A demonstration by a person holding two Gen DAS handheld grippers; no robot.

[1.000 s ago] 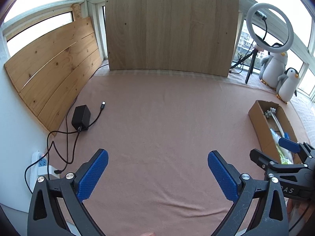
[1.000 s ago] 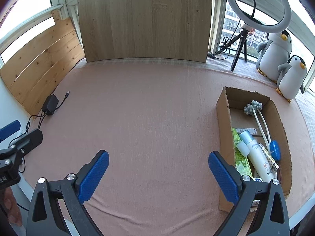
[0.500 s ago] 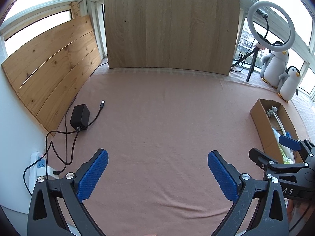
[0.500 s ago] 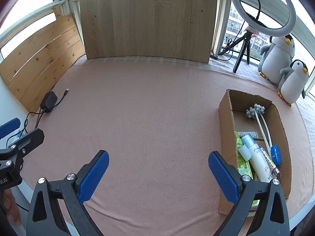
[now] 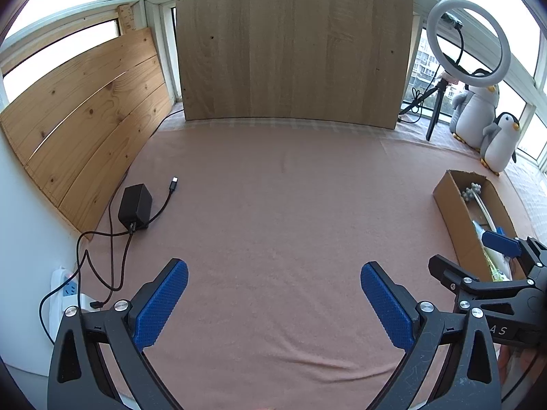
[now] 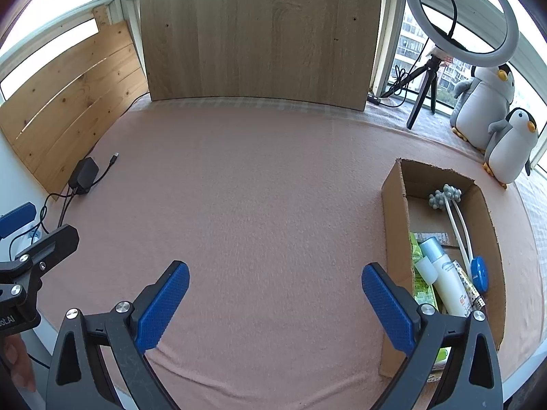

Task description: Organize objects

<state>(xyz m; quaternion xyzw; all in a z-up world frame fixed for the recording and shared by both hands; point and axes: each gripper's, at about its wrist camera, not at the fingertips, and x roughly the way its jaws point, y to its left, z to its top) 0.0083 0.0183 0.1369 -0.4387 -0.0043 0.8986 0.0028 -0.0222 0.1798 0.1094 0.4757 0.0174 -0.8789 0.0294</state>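
Observation:
A cardboard box (image 6: 393,212) stands on the pink cloth at the right, also seen in the left wrist view as the box (image 5: 454,212). Inside lie a white bottle (image 6: 448,283), a green packet (image 6: 422,283), a white massager with grey balls (image 6: 446,196) and a blue disc (image 6: 478,273). My right gripper (image 6: 273,297) is open over bare cloth, left of the box. My left gripper (image 5: 273,297) is open over bare cloth too, nothing between its fingers. The right gripper (image 5: 478,273) shows at the right of the left wrist view.
A black charger (image 5: 135,206) with its cable lies at the left by a white power strip (image 5: 66,290). Wooden boards (image 5: 294,48) stand at the back and left. A ring light on a tripod (image 6: 458,24) and two plush penguins (image 6: 509,143) stand at the back right.
Both grippers have drawn back and up slightly, so the cloth, box and boards look a little farther. Both stay open and hold nothing.

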